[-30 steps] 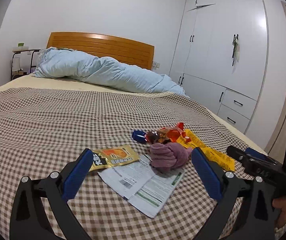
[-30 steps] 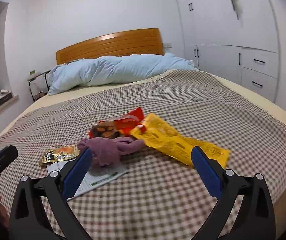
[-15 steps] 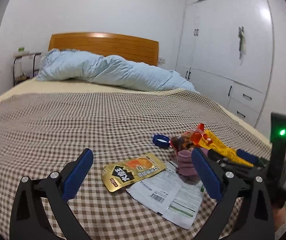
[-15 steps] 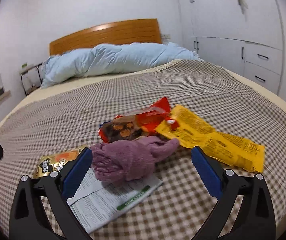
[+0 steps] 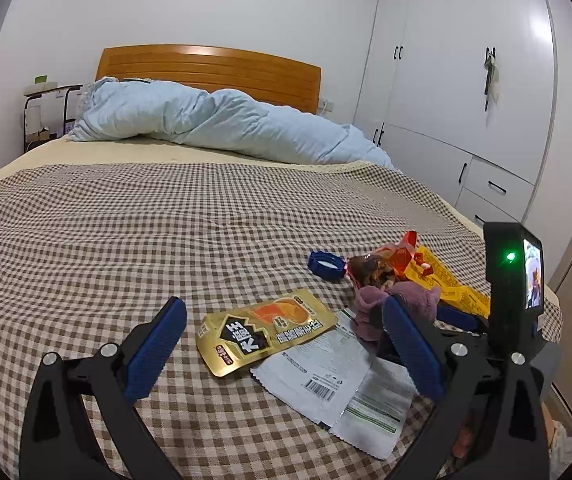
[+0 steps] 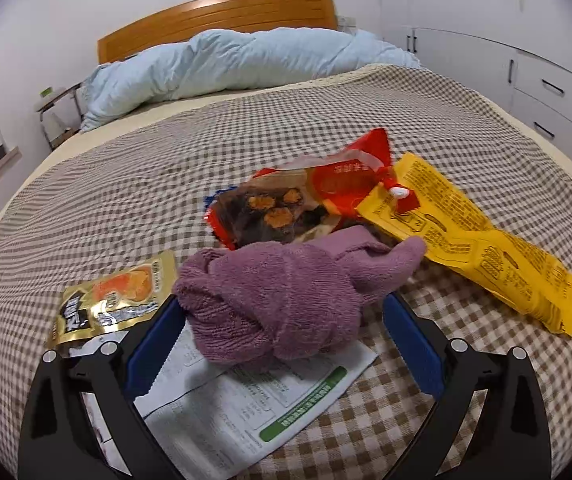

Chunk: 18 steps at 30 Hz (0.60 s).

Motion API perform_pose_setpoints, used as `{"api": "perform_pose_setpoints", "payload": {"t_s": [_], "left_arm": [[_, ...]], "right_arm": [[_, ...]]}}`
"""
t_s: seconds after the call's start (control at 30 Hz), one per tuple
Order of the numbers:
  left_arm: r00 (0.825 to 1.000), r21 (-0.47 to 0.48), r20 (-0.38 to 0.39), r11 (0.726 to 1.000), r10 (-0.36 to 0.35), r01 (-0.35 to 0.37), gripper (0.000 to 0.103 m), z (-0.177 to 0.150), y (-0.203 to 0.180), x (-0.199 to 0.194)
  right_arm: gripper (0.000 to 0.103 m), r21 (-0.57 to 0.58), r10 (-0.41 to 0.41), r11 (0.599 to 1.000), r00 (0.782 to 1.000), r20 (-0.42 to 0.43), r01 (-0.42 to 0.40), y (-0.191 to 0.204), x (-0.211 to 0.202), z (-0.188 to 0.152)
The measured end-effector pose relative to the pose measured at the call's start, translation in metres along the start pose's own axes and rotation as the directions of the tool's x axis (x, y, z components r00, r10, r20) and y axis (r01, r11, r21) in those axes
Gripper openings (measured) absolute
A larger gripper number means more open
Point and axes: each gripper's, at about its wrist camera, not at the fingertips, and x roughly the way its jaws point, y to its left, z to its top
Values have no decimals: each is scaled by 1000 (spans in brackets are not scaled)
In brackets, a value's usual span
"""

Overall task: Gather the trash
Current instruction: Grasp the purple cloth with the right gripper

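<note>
On the checked bedspread (image 5: 126,240) lies a heap of litter. A knotted purple cloth (image 6: 286,292) rests on a white printed wrapper (image 6: 246,412). My right gripper (image 6: 282,320) straddles the cloth and its jaws are closing, though the pads do not visibly press on it. Behind the cloth are a red snack bag (image 6: 306,200) and a yellow bag (image 6: 478,248). A gold packet (image 5: 266,328) lies just beyond my left gripper (image 5: 284,308), which is open and holds nothing. A blue cap (image 5: 326,266) sits farther back.
A rumpled light-blue duvet (image 5: 214,120) lies along the wooden headboard (image 5: 206,68). White wardrobes and drawers (image 5: 466,100) stand along the right side of the bed. A small shelf table (image 5: 46,108) stands at the far left. The bed's edge drops off close on the right.
My right gripper came forward and down until the purple cloth sits between its fingers, which have narrowed a little. The left gripper drew closer to the gold packet.
</note>
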Motion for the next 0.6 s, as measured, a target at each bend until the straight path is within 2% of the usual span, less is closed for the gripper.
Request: {"api": "perform_pose_setpoints", "payload": {"t_s": [0.03,0.07,0.23,0.33,0.6], "left_arm": [[1000,-1,-5,1000,-3,3,95,-1,0,1],[1000,-2,-9,1000,-3,3,95,-2,0,1],[1000,3,-10,1000,-4,4,95,-4,0,-2],[1000,-2,-10,1000,-7,7,95,-6,1,-3],[1000,-3,-15,1000,-11,11,95,-8,3,-3]], "right_arm": [[68,0,17,1000,1000,3,-17,1,-1,0],[68,2,18,1000,1000,4,-18,0,-3,-1],[51,29,59,998,998,16,-60,-5,-10,-3],[47,50,59,997,997,54,-61,-10,-21,-5],[46,89,19,995,980,196,-37,-24,-64,-5]]}}
